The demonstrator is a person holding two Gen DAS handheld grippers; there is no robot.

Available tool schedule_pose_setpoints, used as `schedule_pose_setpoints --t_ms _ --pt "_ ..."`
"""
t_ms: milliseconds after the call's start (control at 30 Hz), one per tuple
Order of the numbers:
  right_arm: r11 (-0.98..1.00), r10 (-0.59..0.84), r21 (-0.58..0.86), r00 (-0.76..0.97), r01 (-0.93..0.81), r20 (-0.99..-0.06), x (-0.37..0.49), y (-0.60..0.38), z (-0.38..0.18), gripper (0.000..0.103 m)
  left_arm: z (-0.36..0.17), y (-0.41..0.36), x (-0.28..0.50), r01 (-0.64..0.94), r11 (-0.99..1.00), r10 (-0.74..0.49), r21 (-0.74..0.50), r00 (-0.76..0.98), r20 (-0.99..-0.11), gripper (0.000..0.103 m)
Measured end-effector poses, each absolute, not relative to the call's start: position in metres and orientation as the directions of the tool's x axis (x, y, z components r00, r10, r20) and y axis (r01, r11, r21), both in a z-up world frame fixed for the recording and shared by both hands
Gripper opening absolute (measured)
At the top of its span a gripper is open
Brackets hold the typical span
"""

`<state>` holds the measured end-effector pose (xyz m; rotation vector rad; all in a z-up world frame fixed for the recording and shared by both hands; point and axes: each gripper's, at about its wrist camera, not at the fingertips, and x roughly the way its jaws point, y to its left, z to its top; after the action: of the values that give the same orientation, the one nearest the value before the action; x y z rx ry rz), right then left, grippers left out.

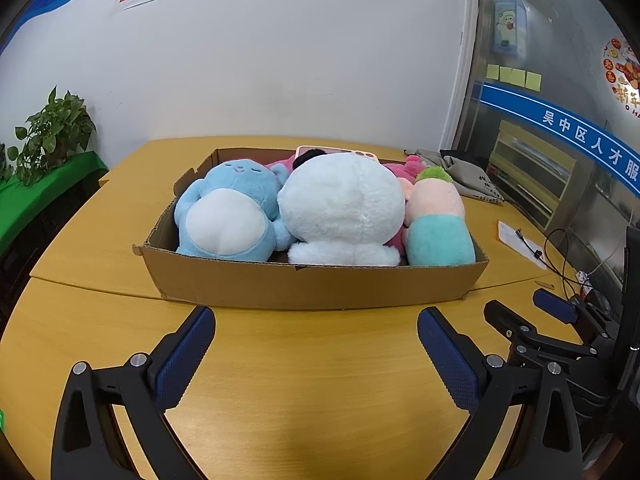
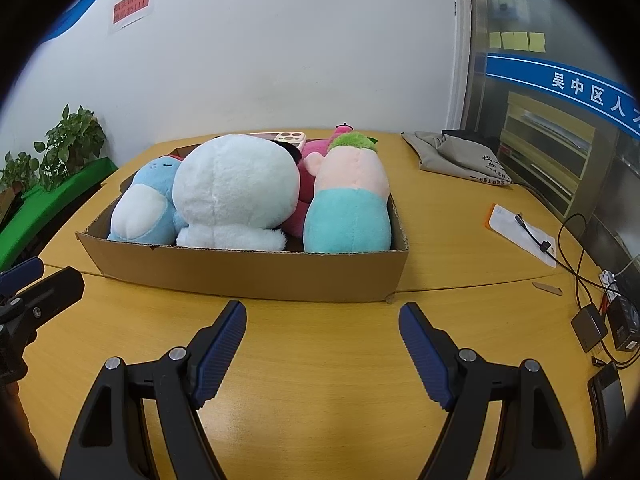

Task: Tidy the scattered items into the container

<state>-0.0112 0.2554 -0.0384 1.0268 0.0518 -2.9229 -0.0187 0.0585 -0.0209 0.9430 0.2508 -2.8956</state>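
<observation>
A shallow cardboard box point(image 1: 312, 286) point(image 2: 248, 274) stands on the wooden table, packed with plush toys: a blue one point(image 1: 232, 208) point(image 2: 140, 204) at the left, a big white one point(image 1: 344, 208) point(image 2: 236, 188) in the middle, a peach and teal one point(image 1: 438, 220) point(image 2: 348, 204) at the right, and a pink one point(image 2: 308, 160) behind. A pink phone case point(image 1: 340, 152) point(image 2: 280, 138) lies on top at the back. My left gripper point(image 1: 316, 328) is open over bare table in front of the box. My right gripper point(image 2: 322, 324) is open too, nothing between its fingers, and it also shows as the right gripper point(image 1: 524, 312) in the left wrist view.
A grey cloth bag point(image 1: 468, 176) point(image 2: 460, 156) lies at the back right. A white packet point(image 2: 520, 232) with a cable, a power strip and small black devices point(image 2: 616, 328) crowd the right edge. Potted plants point(image 1: 52, 132) stand on a green ledge to the left.
</observation>
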Motion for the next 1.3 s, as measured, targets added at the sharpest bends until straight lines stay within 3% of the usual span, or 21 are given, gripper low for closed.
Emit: schedule_pose_setpoints --t_ms 1300 --pt "-0.998 -0.038 -0.013 -0.766 0.061 -0.642 -0.007 0.254 -0.047 0.079 -0.034 0.073 -0.016 0.167 -0.984 -0.083 -0.07 -0.761 -0.643 0.103"
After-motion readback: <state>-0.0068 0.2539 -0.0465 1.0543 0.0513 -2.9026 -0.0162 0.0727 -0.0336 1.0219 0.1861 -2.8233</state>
